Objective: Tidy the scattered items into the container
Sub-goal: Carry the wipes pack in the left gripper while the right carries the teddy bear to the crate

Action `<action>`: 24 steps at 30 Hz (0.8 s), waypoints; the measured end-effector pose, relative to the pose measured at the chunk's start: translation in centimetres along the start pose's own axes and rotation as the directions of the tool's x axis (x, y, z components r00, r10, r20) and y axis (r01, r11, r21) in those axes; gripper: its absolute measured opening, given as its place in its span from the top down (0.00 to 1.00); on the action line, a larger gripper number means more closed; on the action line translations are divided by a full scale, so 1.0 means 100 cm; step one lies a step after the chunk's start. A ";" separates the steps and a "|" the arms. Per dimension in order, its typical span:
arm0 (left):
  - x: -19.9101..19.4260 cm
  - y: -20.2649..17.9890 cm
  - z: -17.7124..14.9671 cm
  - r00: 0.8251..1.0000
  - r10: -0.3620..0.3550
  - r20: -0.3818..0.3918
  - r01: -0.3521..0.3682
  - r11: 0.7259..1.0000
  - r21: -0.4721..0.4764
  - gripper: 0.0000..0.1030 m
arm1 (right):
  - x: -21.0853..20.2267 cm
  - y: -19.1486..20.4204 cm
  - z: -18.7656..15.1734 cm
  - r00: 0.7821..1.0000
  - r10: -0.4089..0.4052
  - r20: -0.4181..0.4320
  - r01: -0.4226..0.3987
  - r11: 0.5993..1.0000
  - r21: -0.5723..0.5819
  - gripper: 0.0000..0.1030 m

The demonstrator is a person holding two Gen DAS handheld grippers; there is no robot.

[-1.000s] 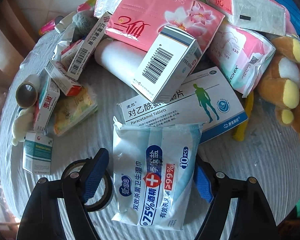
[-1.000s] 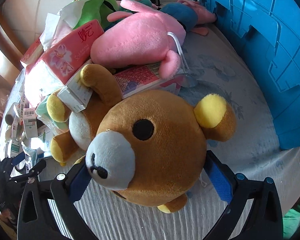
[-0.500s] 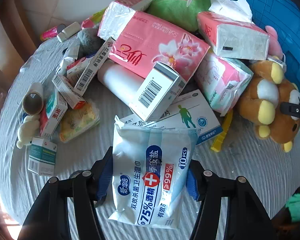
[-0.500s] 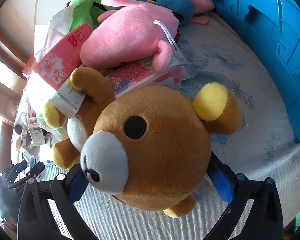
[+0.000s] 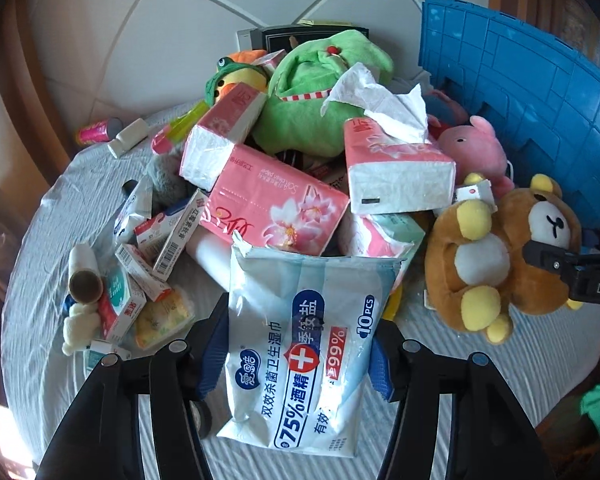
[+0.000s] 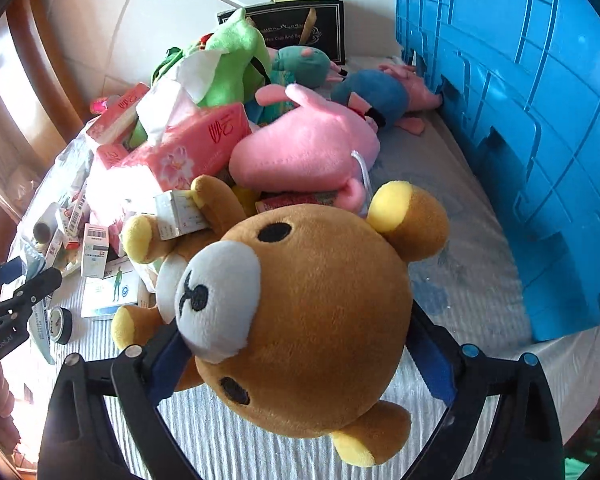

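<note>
Left claw (image 5: 300, 354): jaws closing, blue pads pressed on both side edges of a wet wipes pack (image 5: 306, 344), which hangs between them clear of the striped tabletop (image 5: 440, 360). Right claw (image 6: 300, 354): jaws closing wide around the head of a brown teddy bear (image 6: 312, 320), pads against its sides; bear's body tilts off toward the pile. Blue crate (image 6: 520, 120): stands on the tabletop, right of the bear. Pink tissue packs (image 5: 276, 210), medicine boxes (image 5: 140, 264): heaped beyond the wipes.
</note>
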State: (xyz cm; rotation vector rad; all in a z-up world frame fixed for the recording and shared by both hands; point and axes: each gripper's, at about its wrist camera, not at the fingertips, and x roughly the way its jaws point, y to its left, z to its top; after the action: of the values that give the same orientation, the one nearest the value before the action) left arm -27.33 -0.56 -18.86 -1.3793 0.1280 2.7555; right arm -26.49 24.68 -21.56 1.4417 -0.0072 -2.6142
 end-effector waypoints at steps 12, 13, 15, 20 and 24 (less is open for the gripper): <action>-0.027 -0.017 0.022 0.993 -0.047 0.105 0.042 0.998 0.050 0.44 | -0.053 0.005 0.007 0.992 -0.056 0.117 0.066 0.995 -0.078 0.09; -0.030 -0.019 0.026 0.992 -0.052 0.118 0.046 0.998 0.053 0.44 | -0.058 0.007 0.011 0.990 -0.058 0.131 0.070 0.994 -0.084 0.09; -0.038 -0.021 0.034 0.988 -0.058 0.146 0.050 0.997 0.057 0.44 | -0.070 0.011 0.020 0.983 -0.069 0.167 0.086 0.992 -0.096 0.09; -0.057 -0.027 0.057 0.974 -0.066 0.217 0.051 0.996 0.074 0.45 | -0.103 0.019 0.044 0.961 -0.086 0.262 0.119 0.987 -0.110 0.09; -0.069 -0.033 0.080 0.964 -0.069 0.256 0.048 0.995 0.087 0.48 | -0.129 0.024 0.061 0.937 -0.113 0.330 0.157 0.981 -0.110 0.09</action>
State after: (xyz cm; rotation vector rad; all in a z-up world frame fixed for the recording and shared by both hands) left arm -29.26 3.42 -8.70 -0.9763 0.1797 2.8151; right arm -24.55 23.67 -7.22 0.9902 0.2344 -2.8692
